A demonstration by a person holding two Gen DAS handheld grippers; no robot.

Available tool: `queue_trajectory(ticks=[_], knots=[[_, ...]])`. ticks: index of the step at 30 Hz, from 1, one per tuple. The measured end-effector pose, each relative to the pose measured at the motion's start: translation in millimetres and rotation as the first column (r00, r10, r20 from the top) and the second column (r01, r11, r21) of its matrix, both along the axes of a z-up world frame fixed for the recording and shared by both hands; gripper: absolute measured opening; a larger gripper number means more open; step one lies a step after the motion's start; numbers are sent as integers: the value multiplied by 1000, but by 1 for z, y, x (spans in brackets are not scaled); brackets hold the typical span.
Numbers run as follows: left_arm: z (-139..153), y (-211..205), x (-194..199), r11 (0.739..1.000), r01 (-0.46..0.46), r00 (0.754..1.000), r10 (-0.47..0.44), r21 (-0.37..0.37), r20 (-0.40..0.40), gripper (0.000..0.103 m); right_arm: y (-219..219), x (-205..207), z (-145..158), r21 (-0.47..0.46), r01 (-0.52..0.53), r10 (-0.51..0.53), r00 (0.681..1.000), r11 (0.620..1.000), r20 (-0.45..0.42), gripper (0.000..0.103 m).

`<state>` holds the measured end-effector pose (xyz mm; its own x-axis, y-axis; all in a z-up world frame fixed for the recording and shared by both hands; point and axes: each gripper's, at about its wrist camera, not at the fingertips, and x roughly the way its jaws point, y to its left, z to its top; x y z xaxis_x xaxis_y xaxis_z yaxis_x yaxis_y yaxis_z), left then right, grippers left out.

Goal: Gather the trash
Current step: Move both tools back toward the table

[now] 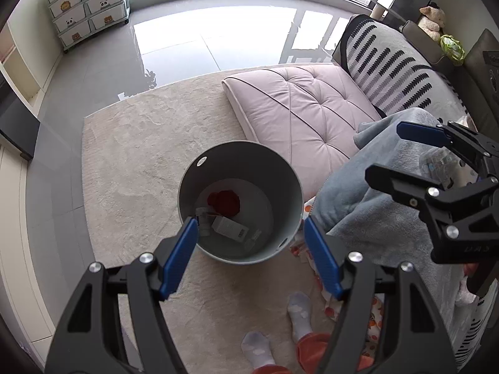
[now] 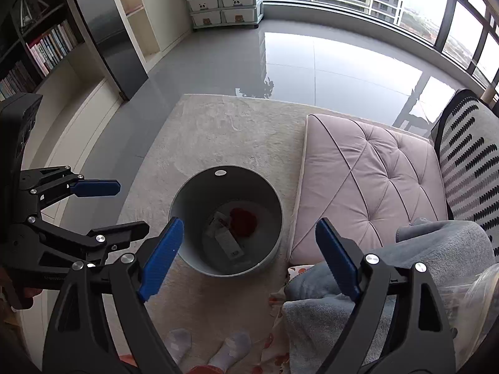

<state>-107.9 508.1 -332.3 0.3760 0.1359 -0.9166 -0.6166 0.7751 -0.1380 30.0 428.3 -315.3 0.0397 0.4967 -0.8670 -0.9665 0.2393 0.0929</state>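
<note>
A grey round bin [image 1: 190, 187] [image 2: 184, 205] stands on the beige rug. At its bottom lie a red crumpled thing [image 1: 223, 201] [image 2: 243, 219] and a white box [image 1: 229, 227] [image 2: 229, 243]. My left gripper [image 1: 251, 227] hangs over the bin's near rim, pointing steeply down, open, with nothing between its blue pads; it also shows at the left of the right wrist view [image 2: 132, 207]. My right gripper [image 2: 249, 222] is open and empty above the bin too, and appears over the blanket in the left wrist view [image 1: 383, 149]. A clear plastic thing [image 1: 436, 162] [image 2: 480, 286] rests on the blanket.
A pink tufted cushion [image 1: 312, 106] [image 2: 368, 187] lies right of the bin, with a grey blanket [image 1: 358, 212] [image 2: 312, 311] beside it. A person's socked feet [image 1: 299, 311] stand on the rug. A mesh chair [image 2: 467, 143], drawers [image 1: 84, 9] and bookshelves [image 2: 46, 50] ring the room.
</note>
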Motion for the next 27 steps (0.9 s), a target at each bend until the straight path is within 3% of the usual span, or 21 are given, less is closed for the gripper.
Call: queue_trajectory(ticks=[12, 19, 27], knots=[[35, -37, -7, 988, 152, 988, -152, 34, -4, 71, -58, -25, 35, 55, 156, -156, 988, 986, -12, 84], [51, -86, 10, 943, 324, 946, -324, 74, -5, 71, -123, -26, 54, 86, 300, -299, 954, 950, -14, 84], [55, -168, 43, 884, 460, 887, -462, 79, 10, 71, -224, -23, 70, 91, 420, -423, 906, 903, 14, 84]])
